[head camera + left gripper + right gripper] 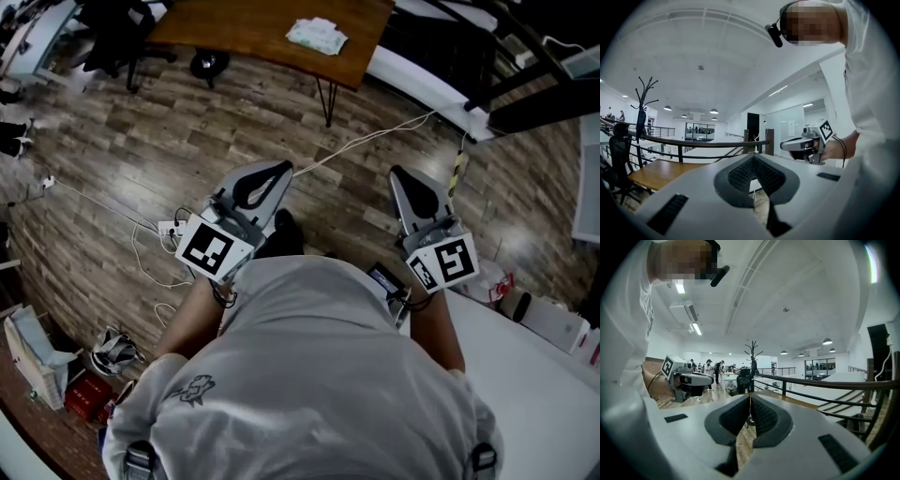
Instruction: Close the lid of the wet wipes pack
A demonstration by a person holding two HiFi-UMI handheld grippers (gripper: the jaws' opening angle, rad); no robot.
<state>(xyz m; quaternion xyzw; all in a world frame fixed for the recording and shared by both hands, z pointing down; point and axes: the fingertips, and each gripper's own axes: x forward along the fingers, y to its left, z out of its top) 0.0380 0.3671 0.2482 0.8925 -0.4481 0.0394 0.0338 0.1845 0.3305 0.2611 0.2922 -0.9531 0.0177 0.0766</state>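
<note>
Above plank floor (pixel 141 141), wipes pack (pixel 317 36) on brown table (pixel 234 26), left gripper (pixel 279 171) and right gripper (pixel 400 176) jaws clenched, empty

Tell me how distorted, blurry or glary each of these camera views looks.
Head view: sharp, edges bowed, soft glare on the wooden floor. Left gripper view: fisheye, black corners, railing curved. Right gripper view: the same fisheye, ceiling lights bright.

It was an open-plan office on a mezzanine: a wooden desk (pixel 272 28) at the frame's top, and at left an office chair (pixel 618 157), a coat stand (pixel 642 101) and a railing (pixel 693 142).
</note>
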